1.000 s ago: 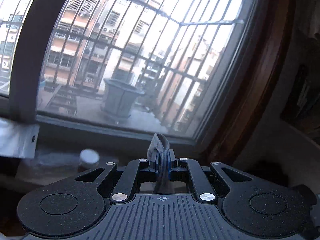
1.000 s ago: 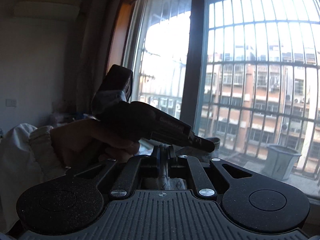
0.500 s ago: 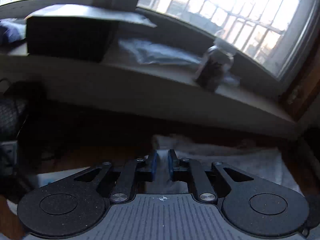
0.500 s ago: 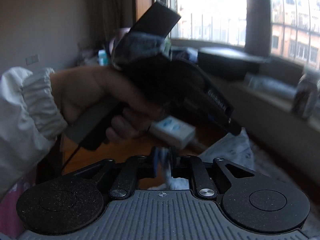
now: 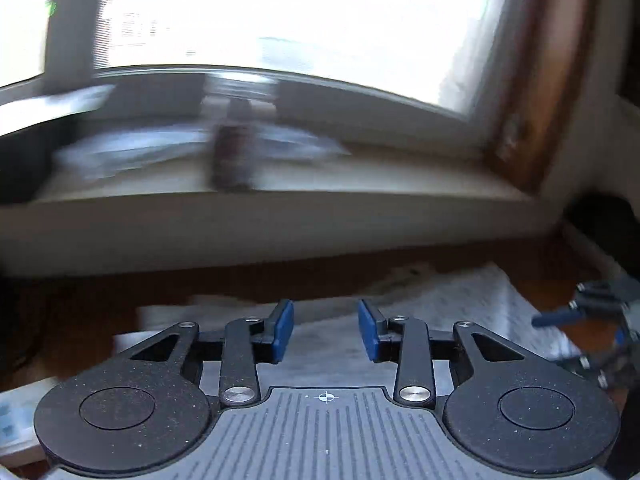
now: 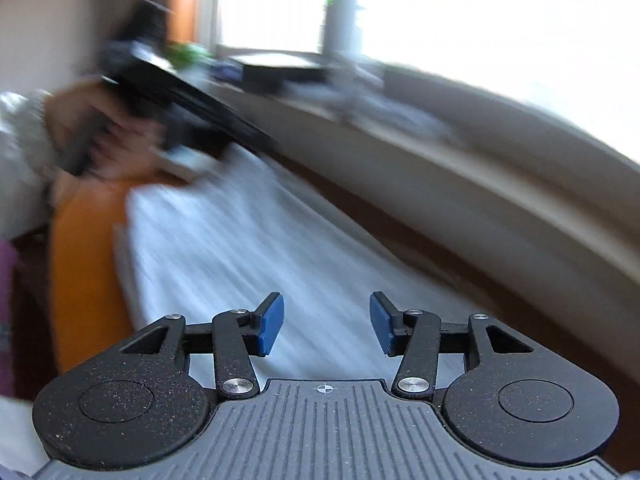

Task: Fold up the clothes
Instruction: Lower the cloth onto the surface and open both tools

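Observation:
A pale grey-white garment [image 6: 248,248] lies spread flat on the orange-brown table [image 6: 80,272]; it also shows ahead of the fingers in the left wrist view as the garment [image 5: 460,300]. My left gripper [image 5: 326,330] hangs just above the cloth, its jaws opening, with nothing pinched between the blue pads [image 5: 282,330]. My right gripper [image 6: 326,324] is likewise opening over the cloth with an empty gap. The left gripper [image 6: 188,100] appears blurred in the right wrist view, held by a hand. The right gripper's fingertips [image 5: 580,316] show at the right edge of the left wrist view.
A window sill [image 5: 280,200] runs along the far side, carrying a dark jar [image 5: 234,156], a black box [image 6: 280,68] and plastic bags. A wooden window frame [image 5: 532,100] stands at the right. A white-sleeved arm [image 6: 20,152] is at the left.
Both grippers came down from window height to the table. Each was shut on a fold of the garment; both have let go and the cloth now lies flat.

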`<action>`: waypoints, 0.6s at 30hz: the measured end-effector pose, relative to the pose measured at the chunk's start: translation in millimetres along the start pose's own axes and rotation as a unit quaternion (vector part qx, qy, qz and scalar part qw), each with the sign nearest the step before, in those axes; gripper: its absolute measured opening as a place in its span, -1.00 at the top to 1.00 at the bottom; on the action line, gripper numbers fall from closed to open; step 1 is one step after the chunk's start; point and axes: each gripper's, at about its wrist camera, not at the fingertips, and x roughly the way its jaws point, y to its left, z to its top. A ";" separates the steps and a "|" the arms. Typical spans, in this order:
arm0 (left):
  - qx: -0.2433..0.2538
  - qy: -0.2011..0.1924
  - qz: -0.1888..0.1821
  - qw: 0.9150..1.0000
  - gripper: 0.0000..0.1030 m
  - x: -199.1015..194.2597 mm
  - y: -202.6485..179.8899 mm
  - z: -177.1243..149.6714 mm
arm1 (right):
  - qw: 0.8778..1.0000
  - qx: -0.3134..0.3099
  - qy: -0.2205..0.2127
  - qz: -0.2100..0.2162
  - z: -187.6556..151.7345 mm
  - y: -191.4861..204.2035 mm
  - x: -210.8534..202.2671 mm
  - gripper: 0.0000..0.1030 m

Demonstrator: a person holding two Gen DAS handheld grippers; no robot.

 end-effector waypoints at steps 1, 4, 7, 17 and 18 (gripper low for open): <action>0.011 0.008 -0.008 1.000 0.24 11.3 -12.6 -0.5 | 1.000 0.014 0.008 -0.012 -13.4 -13.2 -3.8 0.05; 0.051 0.037 -0.019 0.998 0.24 46.1 -50.7 -2.9 | 0.998 0.050 0.024 -0.018 -49.9 -38.7 -17.3 0.05; 0.090 0.069 -0.028 0.993 0.24 76.0 -83.9 -10.1 | 0.998 0.052 0.028 -0.015 -71.3 -47.3 -28.6 0.05; 0.162 0.094 -0.040 0.981 0.17 129.0 -168.2 -13.5 | 0.998 0.041 0.027 -0.036 -113.9 -69.8 -59.7 0.06; 0.166 0.094 -0.044 0.981 0.17 134.0 -177.9 -12.3 | 0.998 0.042 0.028 -0.045 -118.4 -75.3 -66.7 0.06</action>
